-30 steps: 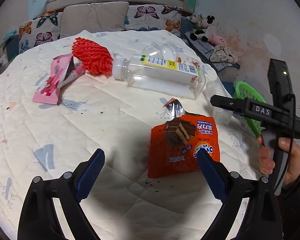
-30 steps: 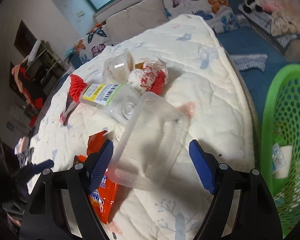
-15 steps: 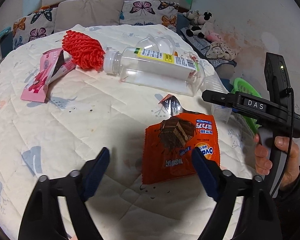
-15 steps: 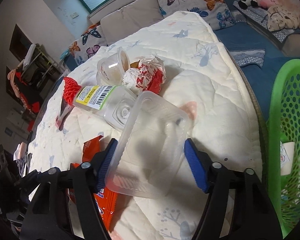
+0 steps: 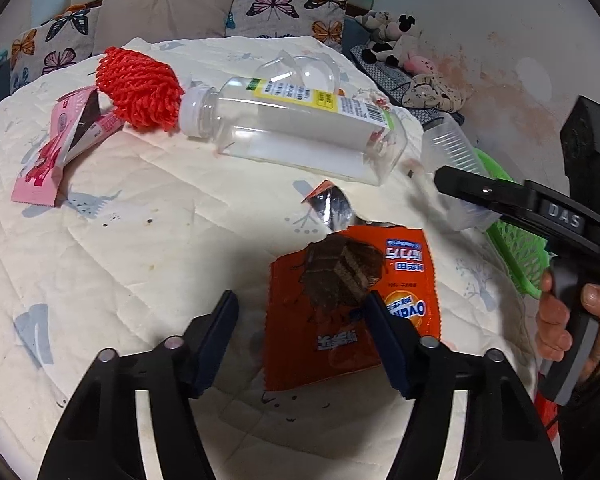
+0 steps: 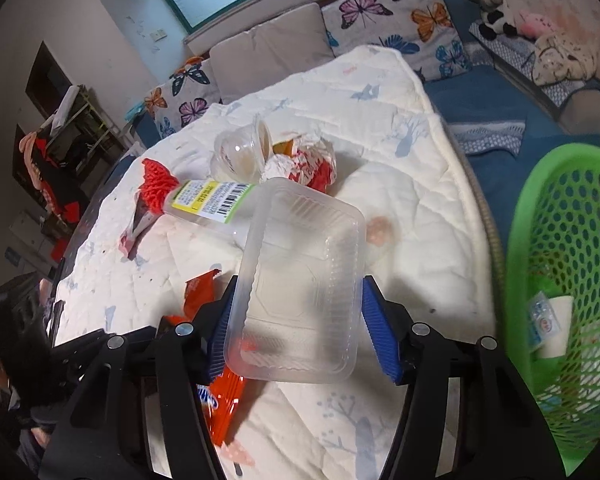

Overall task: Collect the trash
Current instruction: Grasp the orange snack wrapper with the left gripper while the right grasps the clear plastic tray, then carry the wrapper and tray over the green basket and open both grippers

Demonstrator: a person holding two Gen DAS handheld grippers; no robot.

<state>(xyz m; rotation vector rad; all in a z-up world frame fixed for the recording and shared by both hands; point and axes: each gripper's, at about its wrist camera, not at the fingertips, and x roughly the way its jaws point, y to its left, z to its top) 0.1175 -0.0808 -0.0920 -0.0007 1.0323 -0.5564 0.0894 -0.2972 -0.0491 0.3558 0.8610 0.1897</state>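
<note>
My right gripper [image 6: 300, 328] is shut on a clear plastic tray [image 6: 300, 292] and holds it above the quilted table [image 6: 420, 220]; the tray also shows in the left wrist view [image 5: 452, 160]. My left gripper [image 5: 300, 340] is open, its fingers on either side of an orange snack wrapper [image 5: 348, 304]. An empty clear bottle [image 5: 300, 136], a red mesh net [image 5: 140, 88] and a pink wrapper [image 5: 56, 152] lie farther back. A clear cup [image 6: 240, 152] and a crumpled red-white wrapper [image 6: 304, 164] lie beyond the bottle.
A green perforated basket [image 6: 560, 280] stands right of the table with a paper cup [image 6: 552, 328] inside. Cushions [image 5: 160, 12] and plush toys [image 5: 392, 36] line the back. The person's hand [image 5: 572, 320] holds the right gripper handle.
My right gripper has closed onto the clear tray and lifted it. My left gripper has narrowed and moved closer around the orange wrapper.
</note>
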